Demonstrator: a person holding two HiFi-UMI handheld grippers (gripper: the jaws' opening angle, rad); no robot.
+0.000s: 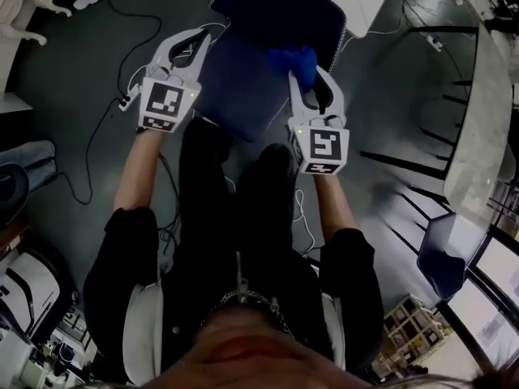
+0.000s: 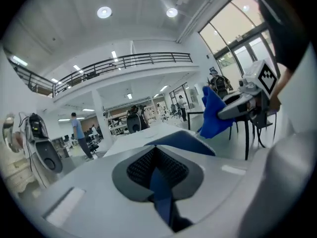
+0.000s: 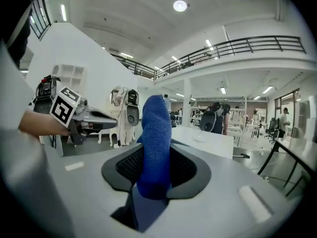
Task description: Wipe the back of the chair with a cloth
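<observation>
Dark grey floor (image 1: 73, 79) — white hall, railed balcony (image 2: 124, 62), round ceiling lights (image 2: 104, 12), tall windows (image 2: 233, 29).

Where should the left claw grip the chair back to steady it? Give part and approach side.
Probably grip the chair back by its top edge near the left corner, coming from above: that thin edge sits just beside the left claw, clear of the cloth.

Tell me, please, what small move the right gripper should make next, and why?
Probably press the cloth against the chair back and start a short stroke across it: the right gripper is shut on the cloth right beside the back, and the left gripper appears shut on its edge, steadying it.
</observation>
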